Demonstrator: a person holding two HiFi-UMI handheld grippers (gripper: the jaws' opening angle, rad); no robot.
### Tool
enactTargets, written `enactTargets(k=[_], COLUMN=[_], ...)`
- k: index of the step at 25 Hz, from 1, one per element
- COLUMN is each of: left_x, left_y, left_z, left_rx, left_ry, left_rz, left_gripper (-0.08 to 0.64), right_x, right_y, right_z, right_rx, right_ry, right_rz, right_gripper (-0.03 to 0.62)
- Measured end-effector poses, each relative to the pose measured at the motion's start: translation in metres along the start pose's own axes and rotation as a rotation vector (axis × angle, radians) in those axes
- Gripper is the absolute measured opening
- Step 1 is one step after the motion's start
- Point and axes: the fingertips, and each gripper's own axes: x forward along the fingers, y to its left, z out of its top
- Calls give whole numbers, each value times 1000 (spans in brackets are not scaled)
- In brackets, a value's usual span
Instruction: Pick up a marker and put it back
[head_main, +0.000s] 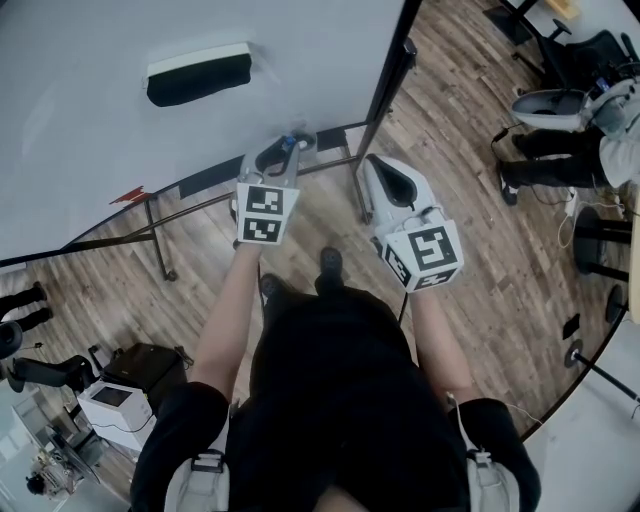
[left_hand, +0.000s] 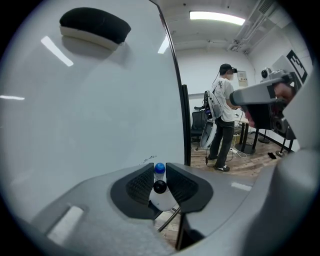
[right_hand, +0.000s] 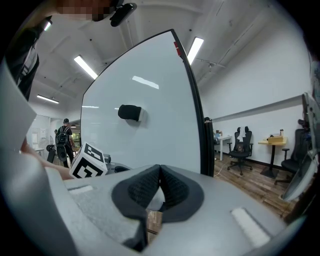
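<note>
A white marker (left_hand: 159, 176) with a blue end (head_main: 289, 141) stands between the pads of my left gripper (left_hand: 160, 168), which is shut on it close in front of the whiteboard (left_hand: 90, 115). In the head view the left gripper (head_main: 285, 150) is at the board's lower edge, by the dark tray rail (head_main: 215, 176). My right gripper (head_main: 376, 178) hangs to the right of it, off the board's edge, over the wood floor. Its jaws (right_hand: 160, 170) are shut with nothing between them. A black eraser (head_main: 200, 76) sticks to the whiteboard (head_main: 120, 130) above.
The board's metal stand (head_main: 160, 245) reaches to the floor on the left. A person (left_hand: 225, 120) stands in the room beyond the board's right edge. Office chairs (right_hand: 241, 148) and a desk are at the far right. Another person's legs (head_main: 540, 165) show at the upper right.
</note>
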Motion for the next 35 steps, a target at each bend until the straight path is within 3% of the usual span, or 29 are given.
enactTargets(k=[21,35], left_x=[-32,-37], left_y=[-8,-15], left_z=[20,1], left_rx=[48,44], left_ry=[-58,-12], left_rz=[5,12], left_gripper=[77,80], right_x=[-32,-47], right_y=[12,19], right_z=[10,8], right_rx=[-1,1], right_ry=[-44,-48], right_rz=[-47,-54], right_gripper=[2,2])
